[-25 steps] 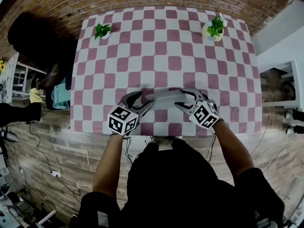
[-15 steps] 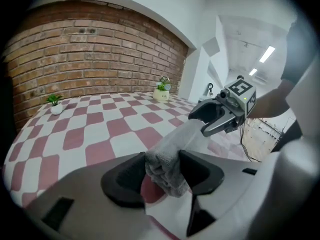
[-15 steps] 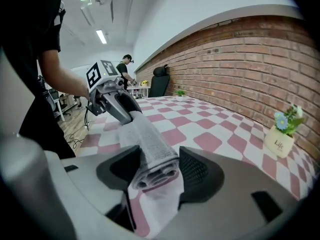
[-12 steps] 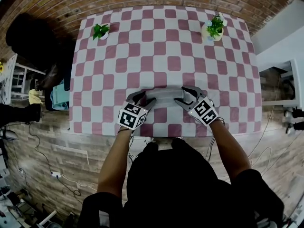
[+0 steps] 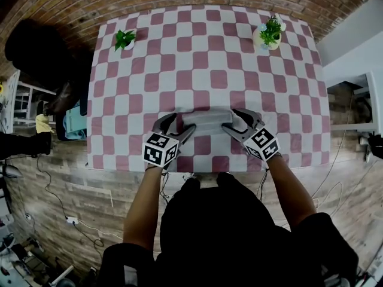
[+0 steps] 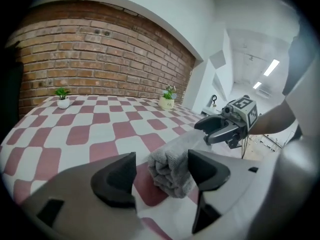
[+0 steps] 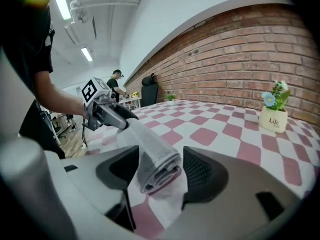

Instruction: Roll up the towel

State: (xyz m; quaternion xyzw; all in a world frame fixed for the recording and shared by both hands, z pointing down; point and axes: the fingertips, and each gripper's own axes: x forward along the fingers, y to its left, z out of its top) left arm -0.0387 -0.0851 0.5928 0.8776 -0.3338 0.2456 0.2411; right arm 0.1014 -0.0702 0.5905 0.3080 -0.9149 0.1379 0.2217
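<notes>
The grey towel (image 5: 206, 122) is a rolled-up bundle lying across the checkered table (image 5: 209, 58) near its front edge. My left gripper (image 5: 178, 125) is at the roll's left end. In the left gripper view the towel (image 6: 172, 166) sits between the pads with a gap on the left side; the left gripper (image 6: 162, 171) has just been opening and stands open. My right gripper (image 5: 236, 122) is at the roll's right end. In the right gripper view the right gripper (image 7: 155, 171) closes snugly on the towel (image 7: 150, 151), whose spiral end faces the camera.
A small green plant (image 5: 127, 39) stands at the table's far left corner and a flowering pot (image 5: 269, 34) at its far right. A brick wall runs behind. A dark chair (image 5: 42, 46) stands left of the table. A person (image 7: 117, 81) stands far off.
The left gripper has shifted right towards the roll and its jaws stand wider around the towel's end. The right gripper has rolled at the wrist. The towel bundle looks shorter and tighter.
</notes>
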